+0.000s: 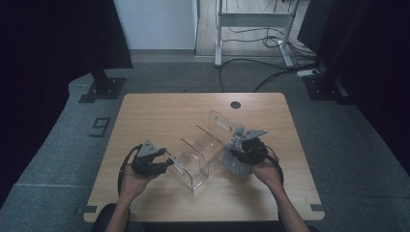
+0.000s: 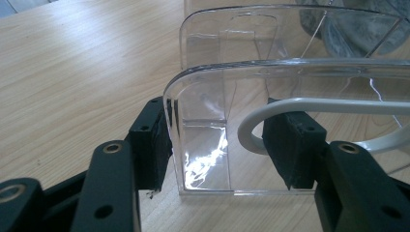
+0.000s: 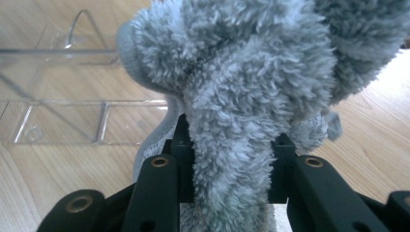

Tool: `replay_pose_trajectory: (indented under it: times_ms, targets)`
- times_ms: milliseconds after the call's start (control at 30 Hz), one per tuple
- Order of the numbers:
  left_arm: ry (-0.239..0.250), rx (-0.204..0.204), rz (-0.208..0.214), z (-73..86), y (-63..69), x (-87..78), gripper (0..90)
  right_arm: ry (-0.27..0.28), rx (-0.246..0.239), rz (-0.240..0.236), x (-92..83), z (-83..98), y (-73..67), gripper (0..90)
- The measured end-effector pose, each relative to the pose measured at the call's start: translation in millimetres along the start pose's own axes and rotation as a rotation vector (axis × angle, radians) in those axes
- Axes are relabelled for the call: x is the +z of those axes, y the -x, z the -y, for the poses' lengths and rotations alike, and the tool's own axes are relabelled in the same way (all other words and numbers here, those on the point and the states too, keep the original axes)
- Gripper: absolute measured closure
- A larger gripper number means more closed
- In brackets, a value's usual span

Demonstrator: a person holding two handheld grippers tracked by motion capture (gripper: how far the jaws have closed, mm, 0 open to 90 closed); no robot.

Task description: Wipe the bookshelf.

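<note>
My left gripper (image 2: 220, 154) clamps the clear acrylic organizer's (image 1: 200, 152) end wall on the table, right gripper (image 3: 232, 169) pinches the grey fluffy cloth (image 3: 241, 92) beside it; wiping too hard could tip the organizer loose.

organizer (image 1: 203, 154): clear plastic, glossy, smooth, catching bright reflections
cloth (image 3: 241, 96): grey, thick fluffy pile, matt
table (image 1: 159, 111): light wood grain, smooth, faint sheen
gripper jaws: black plastic, matt, slightly rough
floor (image 1: 53, 145): grey carpet, matt
</note>
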State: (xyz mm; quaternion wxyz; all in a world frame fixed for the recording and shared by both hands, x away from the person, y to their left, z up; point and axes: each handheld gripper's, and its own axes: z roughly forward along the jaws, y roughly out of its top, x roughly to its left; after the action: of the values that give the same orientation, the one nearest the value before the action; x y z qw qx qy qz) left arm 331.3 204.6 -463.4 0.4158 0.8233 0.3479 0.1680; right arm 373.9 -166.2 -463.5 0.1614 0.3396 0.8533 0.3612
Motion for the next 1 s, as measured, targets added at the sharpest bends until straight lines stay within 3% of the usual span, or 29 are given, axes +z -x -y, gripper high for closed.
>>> replay_pose_trajectory:
  times_ms: [1000]
  targets:
    - [0.009, -0.033, -0.043, -1.9, -0.1, 4.0, 44.6, -0.005, -0.076, -0.113, 6.1, -9.8, -42.9, 64.4]
